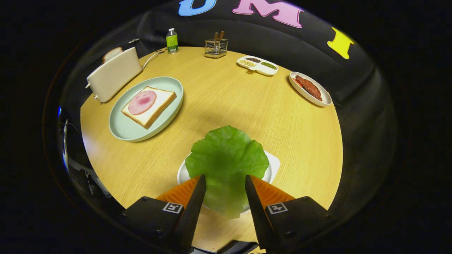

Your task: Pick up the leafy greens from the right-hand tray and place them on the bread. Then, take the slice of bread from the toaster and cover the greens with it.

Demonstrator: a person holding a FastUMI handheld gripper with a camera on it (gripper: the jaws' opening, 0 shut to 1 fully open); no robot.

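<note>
A: The gripper (224,180) has the leafy greens (227,162) between its 2 fingers (196,197), and the leaf hangs over a white tray (273,164) near the table's (247,102) near edge.

B: Are the jaws pinching it?

A: They sit against either side of the leaf's lower part, narrowly spread, so it looks pinched, yes. The broad top of the leaf fans out beyond the fingertips.

B: And the target?

A: Well ahead, toward the left edge, a pale green plate (122,128) carries 1 slice of bread (150,107) with a round pink slice of ham (142,102) on top. Just behind the plate stands the white toaster (114,74), a second bread slice (112,53) poking out of its slot.

B: Anything else?

A: Along the far edge there's a green bottle (172,40), a wire holder (215,47) with utensils and a divided dish (257,65) of grains. At the right edge, an oval plate (300,90) with reddish-brown meat (310,88).
</note>
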